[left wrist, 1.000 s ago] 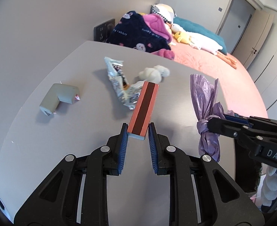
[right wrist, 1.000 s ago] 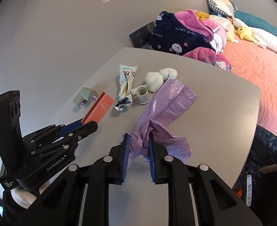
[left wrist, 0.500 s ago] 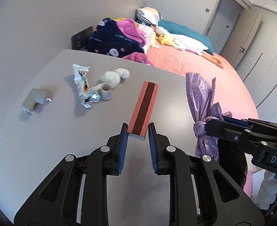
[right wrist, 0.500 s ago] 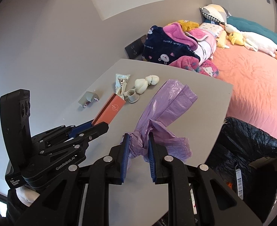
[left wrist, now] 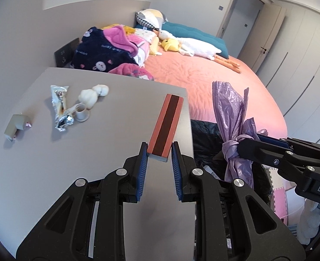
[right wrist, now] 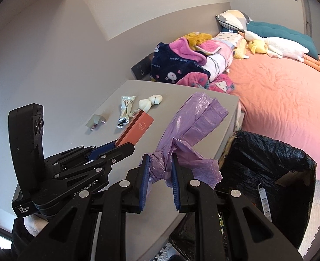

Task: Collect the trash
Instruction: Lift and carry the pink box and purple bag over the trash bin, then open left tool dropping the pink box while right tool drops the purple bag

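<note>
- my left gripper [left wrist: 159, 154] clamps the orange box [left wrist: 165, 126], long axis pointing away from me.
- my right gripper [right wrist: 158, 167] pinches the purple bag [right wrist: 189, 128] at its knot.
- both have swung from over the table [left wrist: 51, 163] toward the black bin [right wrist: 268, 165].

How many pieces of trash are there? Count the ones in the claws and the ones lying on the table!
In the claws: 2, the red box and the purple bag
On the table: 4, foil wrapper, white cup, white wad, grey corner piece
Total: 6

Soft, even daylight; faint shadows under the table [left wrist: 40, 174] litter; sharp focus; strong fisheye bending, dark vignetted corners.
</note>
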Available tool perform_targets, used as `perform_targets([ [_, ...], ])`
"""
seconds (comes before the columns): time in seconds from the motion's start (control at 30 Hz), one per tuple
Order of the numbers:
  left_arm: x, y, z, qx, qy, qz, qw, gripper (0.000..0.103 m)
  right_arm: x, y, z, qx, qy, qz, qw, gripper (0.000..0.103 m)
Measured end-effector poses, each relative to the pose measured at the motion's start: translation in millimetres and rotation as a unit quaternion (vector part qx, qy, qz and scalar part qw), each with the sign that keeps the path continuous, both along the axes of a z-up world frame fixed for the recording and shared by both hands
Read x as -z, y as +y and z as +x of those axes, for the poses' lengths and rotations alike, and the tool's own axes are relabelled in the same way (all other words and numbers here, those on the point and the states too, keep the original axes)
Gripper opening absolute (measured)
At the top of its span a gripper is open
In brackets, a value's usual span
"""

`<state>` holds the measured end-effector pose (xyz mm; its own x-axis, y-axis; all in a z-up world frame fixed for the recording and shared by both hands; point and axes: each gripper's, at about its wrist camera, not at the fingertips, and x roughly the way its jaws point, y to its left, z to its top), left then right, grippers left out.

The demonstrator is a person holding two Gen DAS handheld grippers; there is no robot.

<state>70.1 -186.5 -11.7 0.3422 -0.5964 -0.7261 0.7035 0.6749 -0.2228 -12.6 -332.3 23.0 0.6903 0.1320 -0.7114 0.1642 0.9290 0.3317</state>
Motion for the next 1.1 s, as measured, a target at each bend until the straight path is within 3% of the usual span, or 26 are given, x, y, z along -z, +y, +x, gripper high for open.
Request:
perform_targets([
  [0.6, -6.4, -71.7, -34.4, 0.084, -0.005, 0.002, 0.9965, 0.022, -6.3, -56.4, -48.3, 0.075, -0.013, 0.004, 0.997, 0.021],
  [1.0, -5.9, -110.8, -59.1, 0.147, 0.01, -0.002, 0.9891, 0.022, -16.4, -90.9, -84.1, 0.125, -0.03, 0.009, 0.992, 0.021],
  [1.03, -5.6, -113.3, -60.8, 0.151, 0.015, -0.003, 0.9884, 0.025, -18.5, -93.9, -89.4, 0.134, -0.039, 0.011, 0.99, 0.023],
  [1.1, -5.4, -118.7, -64.3, 0.156, 0.02, -0.002, 0.9875, 0.065, -24.1, -100.0, -100.5, 0.162, -0.049, 0.0, 0.986, 0.046],
])
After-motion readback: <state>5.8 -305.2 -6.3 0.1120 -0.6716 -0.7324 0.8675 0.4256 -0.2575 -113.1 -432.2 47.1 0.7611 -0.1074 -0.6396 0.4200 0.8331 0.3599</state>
